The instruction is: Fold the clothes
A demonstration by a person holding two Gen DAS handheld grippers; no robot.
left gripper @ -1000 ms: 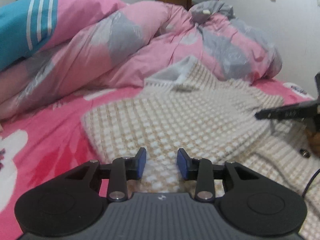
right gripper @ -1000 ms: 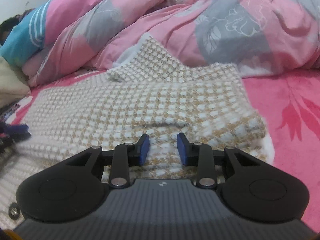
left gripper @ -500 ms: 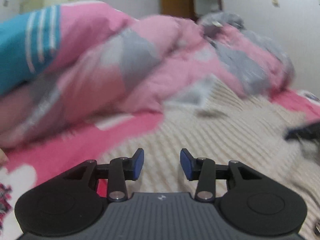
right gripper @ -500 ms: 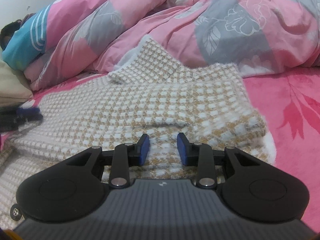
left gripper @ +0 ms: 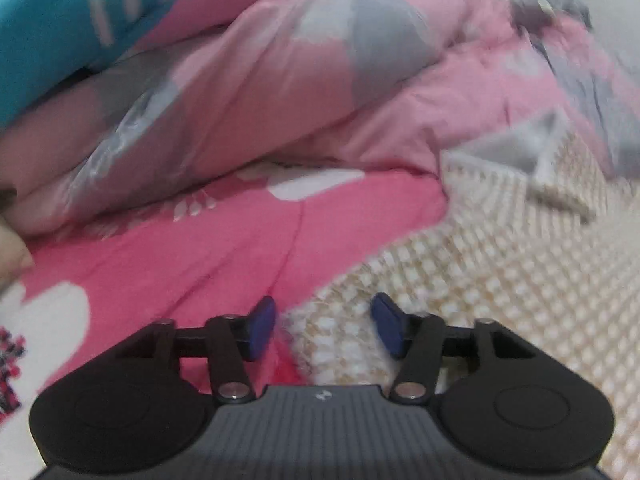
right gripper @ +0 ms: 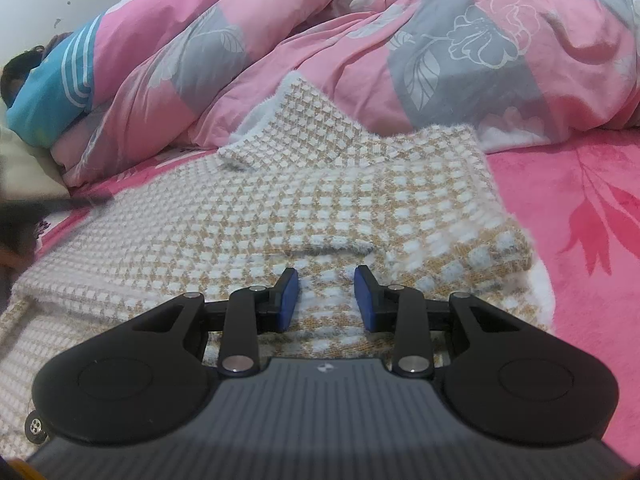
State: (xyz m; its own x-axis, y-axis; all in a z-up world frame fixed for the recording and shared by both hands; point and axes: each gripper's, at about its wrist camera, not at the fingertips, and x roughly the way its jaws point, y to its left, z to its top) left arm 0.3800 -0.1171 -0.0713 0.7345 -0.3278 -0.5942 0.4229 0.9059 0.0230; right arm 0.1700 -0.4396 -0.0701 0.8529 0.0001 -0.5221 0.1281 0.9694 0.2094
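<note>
The beige-and-white checked knit sweater [right gripper: 320, 208] lies on the pink bed [right gripper: 580, 216], partly folded with more to go, as the left gripper [left gripper: 324, 328] opens its empty jaws at the hem while the right gripper [right gripper: 326, 296] hovers, jaws apart, pinching nothing.

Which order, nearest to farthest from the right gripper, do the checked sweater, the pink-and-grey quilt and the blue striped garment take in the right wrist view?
From the right gripper:
1. Checked sweater, directly under and ahead of the fingertips.
2. Pink-and-grey quilt, heaped behind the sweater across the back.
3. Blue striped garment, far left, at the quilt's end.
</note>
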